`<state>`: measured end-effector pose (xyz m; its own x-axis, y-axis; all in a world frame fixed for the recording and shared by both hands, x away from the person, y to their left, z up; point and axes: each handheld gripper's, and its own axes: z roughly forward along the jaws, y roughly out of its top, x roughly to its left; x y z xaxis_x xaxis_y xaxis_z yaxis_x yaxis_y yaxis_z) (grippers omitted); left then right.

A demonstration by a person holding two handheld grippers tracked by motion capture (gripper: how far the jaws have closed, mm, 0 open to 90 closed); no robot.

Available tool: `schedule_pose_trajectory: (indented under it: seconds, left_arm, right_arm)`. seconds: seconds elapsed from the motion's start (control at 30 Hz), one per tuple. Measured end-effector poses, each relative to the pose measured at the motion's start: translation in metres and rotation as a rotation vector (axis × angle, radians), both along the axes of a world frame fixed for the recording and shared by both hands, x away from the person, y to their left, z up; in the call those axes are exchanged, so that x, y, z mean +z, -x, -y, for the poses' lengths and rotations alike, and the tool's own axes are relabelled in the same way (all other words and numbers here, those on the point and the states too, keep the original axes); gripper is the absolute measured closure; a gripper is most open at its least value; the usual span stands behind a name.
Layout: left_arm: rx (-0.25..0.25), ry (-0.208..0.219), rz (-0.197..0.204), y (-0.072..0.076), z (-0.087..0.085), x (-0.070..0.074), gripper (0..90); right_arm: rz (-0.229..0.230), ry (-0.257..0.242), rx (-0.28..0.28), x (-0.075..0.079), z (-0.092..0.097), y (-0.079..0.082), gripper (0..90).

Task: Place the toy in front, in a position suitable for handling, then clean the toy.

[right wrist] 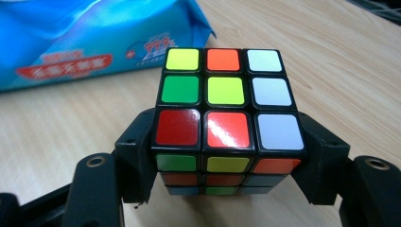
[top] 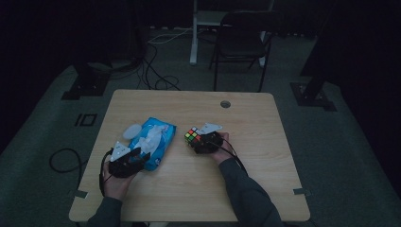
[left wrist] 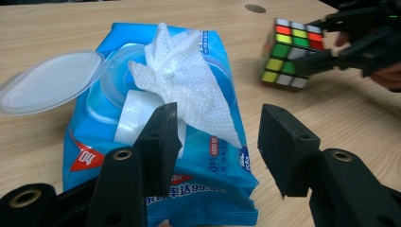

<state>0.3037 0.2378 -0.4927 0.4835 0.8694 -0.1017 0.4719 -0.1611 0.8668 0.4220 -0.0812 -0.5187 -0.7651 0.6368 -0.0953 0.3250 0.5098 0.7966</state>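
the right gripper (right wrist: 227, 156) is sitting at the bottom of its own view, its jaws clenching the puzzle cube (right wrist: 226, 118) from both sides, pads pressing its near row. in the high view the cube (top: 192, 135) is lying at the centre of the wooden table (top: 265, 165), just right of the blue wipes pack (top: 153, 142). the left gripper (left wrist: 220, 142) is resting at the lower middle of its view with jaws spread apart, one jaw over the pack (left wrist: 161, 142), near the white wipe (left wrist: 189, 90) poking out beside the open lid (left wrist: 47, 87).
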Motion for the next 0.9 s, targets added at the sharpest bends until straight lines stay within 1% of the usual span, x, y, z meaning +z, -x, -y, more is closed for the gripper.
schedule_pose_trajectory:
  seconds: [0.03,0.07,0.1,0.13,0.23,0.43,0.6,0.73,0.8,0.87,0.9]
  left_arm:
    - [0.002,-0.002,0.0,0.0,0.0,0.0,49.6]
    - [0.002,-0.002,0.0,0.0,0.0,0.0,49.5]
    - [0.007,-0.003,0.005,0.0,-0.001,0.001,49.5]
    - [0.008,-0.005,0.008,-0.001,-0.001,0.002,49.6]
    - [0.014,-0.004,0.016,-0.001,-0.003,0.005,49.6]
    - [0.021,-0.001,0.029,-0.003,-0.006,0.009,49.6]
    - [0.02,-0.001,0.033,-0.005,-0.006,0.013,49.6]
    - [0.016,-0.016,0.035,-0.008,-0.003,0.015,49.5]
    - [0.014,-0.033,0.04,-0.012,-0.003,0.019,49.2]
    - [0.014,-0.036,0.044,-0.014,-0.002,0.021,48.8]
    - [0.009,-0.045,0.044,-0.019,-0.002,0.025,48.8]
  right_arm:
    - [0.003,0.001,0.008,0.002,0.002,0.004,34.0]
    - [0.003,0.001,0.008,0.002,0.002,0.004,34.0]
    - [0.002,-0.002,0.014,0.003,0.004,0.008,34.0]
    - [0.009,-0.007,0.018,0.008,0.007,0.016,34.0]
    - [0.019,-0.006,0.029,0.012,0.011,0.026,34.1]
    - [0.039,-0.006,0.038,0.016,0.02,0.042,34.0]
    - [0.033,-0.003,0.025,0.015,0.029,0.05,34.0]
    - [0.021,-0.002,0.011,0.01,0.037,0.053,34.1]
    - [0.015,0.0,0.002,0.008,0.041,0.055,34.0]
    - [0.016,0.0,-0.002,0.006,0.042,0.056,34.0]
    - [0.013,-0.004,-0.008,0.005,0.044,0.056,34.0]
